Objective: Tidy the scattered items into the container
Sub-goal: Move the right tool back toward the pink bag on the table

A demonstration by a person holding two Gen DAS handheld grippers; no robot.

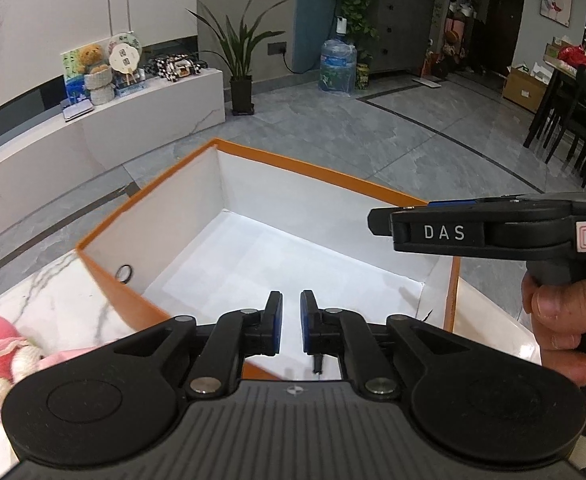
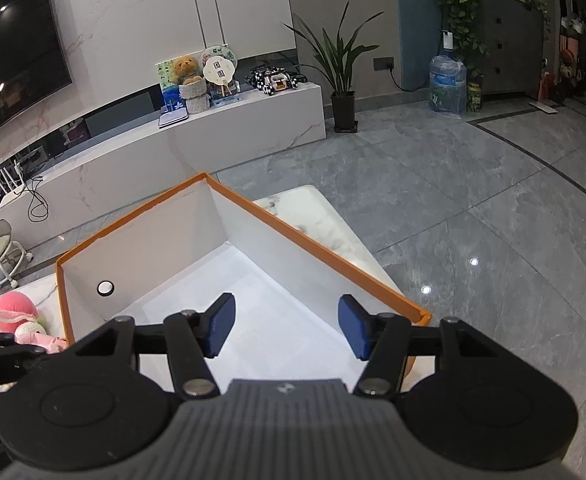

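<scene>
**Inspector:** Classification of premises?

**Assistant:** A home, living room. A wall-mounted television (image 2: 15, 56) hangs above a long white marble-look media bench (image 2: 249, 120).

**Inspector:** Supporting evidence?

**Assistant:** A teddy bear (image 2: 184, 69) and paper fan (image 2: 219, 69) stand on the bench near its right end. A potted plant (image 2: 341, 80) and water jug (image 2: 447, 84) sit on the grey tiled floor (image 2: 473, 200). Dark dining chairs (image 1: 565, 128) stand at the right edge.
</scene>
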